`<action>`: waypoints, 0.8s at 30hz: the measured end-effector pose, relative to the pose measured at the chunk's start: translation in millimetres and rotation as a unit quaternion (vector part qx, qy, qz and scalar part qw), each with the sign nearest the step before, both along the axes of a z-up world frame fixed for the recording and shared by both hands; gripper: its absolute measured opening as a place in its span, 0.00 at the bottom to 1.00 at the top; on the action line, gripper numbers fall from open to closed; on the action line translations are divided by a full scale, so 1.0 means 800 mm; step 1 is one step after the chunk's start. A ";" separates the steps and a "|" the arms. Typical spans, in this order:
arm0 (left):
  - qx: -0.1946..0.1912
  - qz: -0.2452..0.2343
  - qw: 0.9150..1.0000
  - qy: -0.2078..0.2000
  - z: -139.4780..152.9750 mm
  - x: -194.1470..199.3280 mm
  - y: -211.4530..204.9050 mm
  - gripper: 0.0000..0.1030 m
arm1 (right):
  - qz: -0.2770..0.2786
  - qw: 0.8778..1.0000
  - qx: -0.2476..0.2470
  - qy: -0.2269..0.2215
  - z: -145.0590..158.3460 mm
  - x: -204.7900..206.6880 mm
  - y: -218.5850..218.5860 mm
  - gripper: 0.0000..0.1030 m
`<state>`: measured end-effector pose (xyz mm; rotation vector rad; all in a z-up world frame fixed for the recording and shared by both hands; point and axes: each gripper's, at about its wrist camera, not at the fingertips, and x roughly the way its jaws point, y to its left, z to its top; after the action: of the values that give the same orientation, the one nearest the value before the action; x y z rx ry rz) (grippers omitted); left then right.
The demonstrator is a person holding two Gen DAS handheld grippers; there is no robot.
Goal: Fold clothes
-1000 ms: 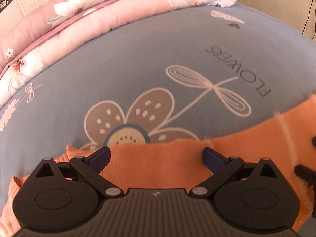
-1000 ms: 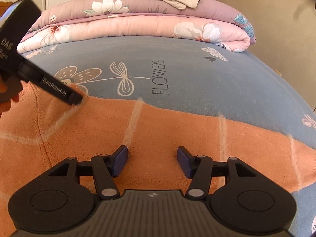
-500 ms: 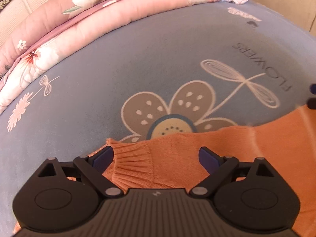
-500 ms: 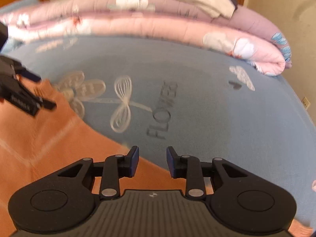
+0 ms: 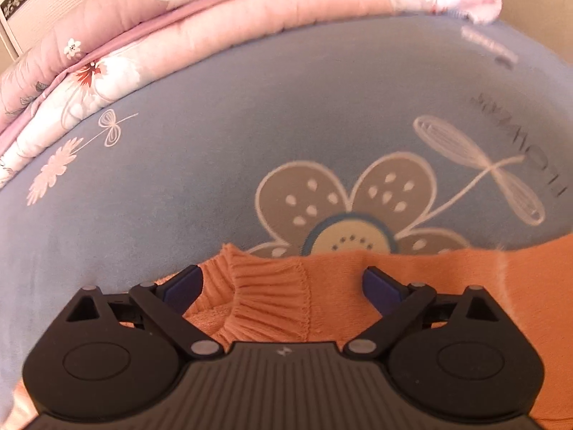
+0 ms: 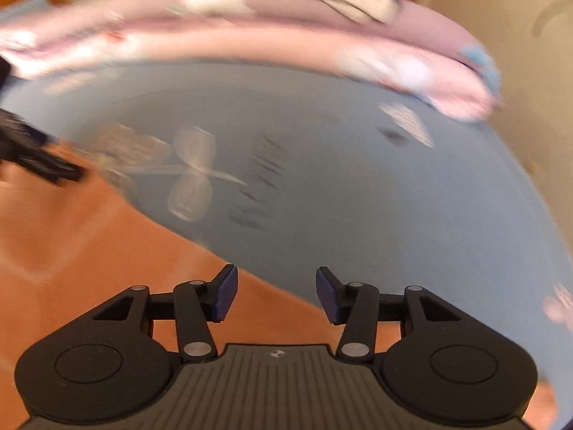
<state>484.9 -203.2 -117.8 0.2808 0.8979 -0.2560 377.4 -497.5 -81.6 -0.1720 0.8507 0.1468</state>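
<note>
Left wrist alone shows orange sweater's [image 5: 447, 272] ribbed cuff [image 5: 272, 301]

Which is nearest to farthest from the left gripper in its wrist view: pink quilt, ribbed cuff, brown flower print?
1. ribbed cuff, between the left gripper fingers.
2. brown flower print, just beyond on the blue sheet.
3. pink quilt, folded at the far edge.

Ahead of me the blue bedsheet [image 5: 215, 186] lay open mid-frame, while the folded pink quilts [image 5: 143, 46] blocked the top.
</note>
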 end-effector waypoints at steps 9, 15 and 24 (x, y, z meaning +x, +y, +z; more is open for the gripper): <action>0.005 0.003 1.000 0.031 -0.006 0.016 0.012 0.93 | 0.156 0.982 0.005 0.104 -0.026 0.070 -0.001 0.53; 0.001 0.046 0.999 -0.012 -0.016 0.014 0.015 0.95 | 0.127 0.988 -0.014 0.089 -0.019 0.043 0.017 0.05; -0.009 0.060 0.998 -0.034 -0.002 0.002 0.014 0.93 | 0.083 0.995 -0.029 0.049 0.008 0.025 -0.011 0.38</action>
<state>486.4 -191.6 -119.2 0.2172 0.8415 -0.1426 397.0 -506.0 -75.4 -0.2926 0.9384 0.2876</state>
